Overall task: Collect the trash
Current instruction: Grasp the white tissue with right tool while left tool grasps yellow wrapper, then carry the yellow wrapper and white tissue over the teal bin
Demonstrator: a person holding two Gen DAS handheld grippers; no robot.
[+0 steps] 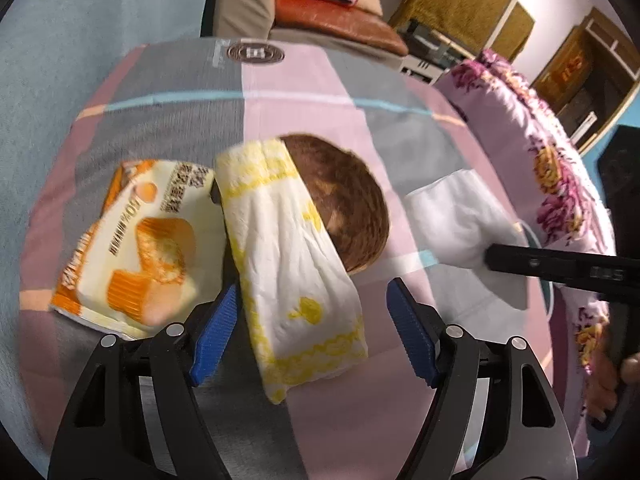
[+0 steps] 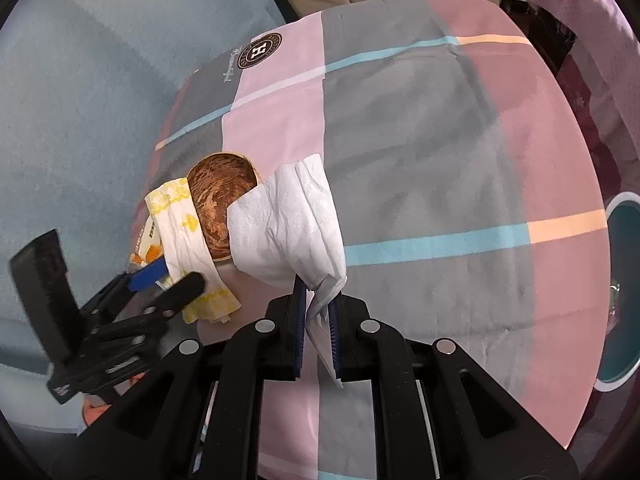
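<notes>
A white and yellow napkin (image 1: 296, 256) lies on the plaid bedspread (image 1: 312, 92), draped over a brown wooden bowl (image 1: 344, 200). My left gripper (image 1: 308, 324) is open, its blue pads on either side of the napkin's near end. An orange and white cake wrapper (image 1: 136, 248) lies to the left. My right gripper (image 2: 318, 328) is shut on a white tissue (image 2: 288, 224), which rises beside the bowl (image 2: 220, 200). The tissue also shows in the left wrist view (image 1: 460, 216). The left gripper also shows in the right wrist view (image 2: 168, 280).
A purple floral quilt (image 1: 532, 152) is bunched along the bed's right side. A teal bin with a white rim (image 2: 622, 292) stands at the right edge. A sofa with an orange cushion (image 1: 332, 20) and shelves stand beyond the bed.
</notes>
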